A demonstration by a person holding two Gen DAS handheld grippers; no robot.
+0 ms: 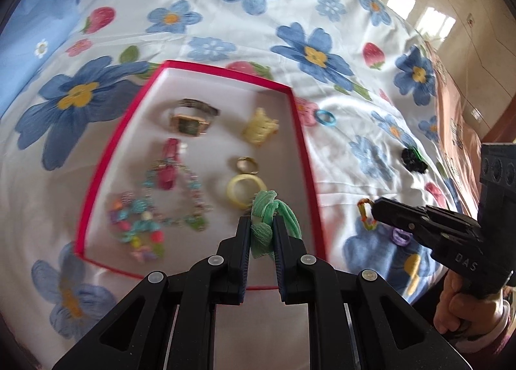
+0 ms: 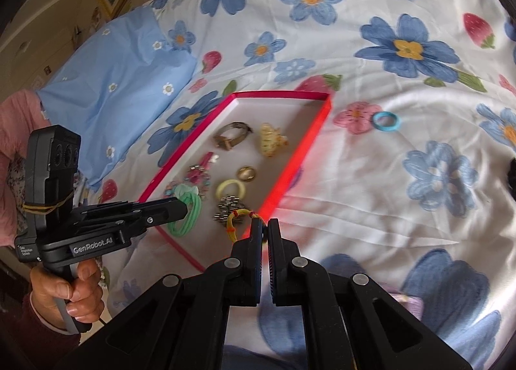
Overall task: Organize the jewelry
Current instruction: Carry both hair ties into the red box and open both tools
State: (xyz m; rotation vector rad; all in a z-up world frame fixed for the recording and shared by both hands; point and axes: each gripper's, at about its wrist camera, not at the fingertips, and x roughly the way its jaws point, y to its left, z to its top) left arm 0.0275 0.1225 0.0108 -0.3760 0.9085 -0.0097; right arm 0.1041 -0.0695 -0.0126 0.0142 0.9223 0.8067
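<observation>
The left tongs point(image 1: 262, 225) were clenched on a green hair tie point(image 1: 274, 213), held over the near right corner of the red tray point(image 1: 303, 144) on the bed point(image 1: 338, 150). The right tongs point(image 2: 265, 225) gripped a yellow loop point(image 2: 237, 220) above the tray's near edge. Inside lay a watch point(image 1: 190, 118), a ring point(image 1: 246, 165) and a beaded necklace point(image 1: 151, 215). A blue ring point(image 1: 325, 118) sat on the bedsheet at three o'clock of the tray.

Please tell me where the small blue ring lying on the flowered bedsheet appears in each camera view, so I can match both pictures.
Left wrist view: the small blue ring lies right of centre, just outside the tray's right wall.
Right wrist view: the ring lies right of centre, beyond the tray's far right corner.
Shared landmark: the red-rimmed white tray.
</observation>
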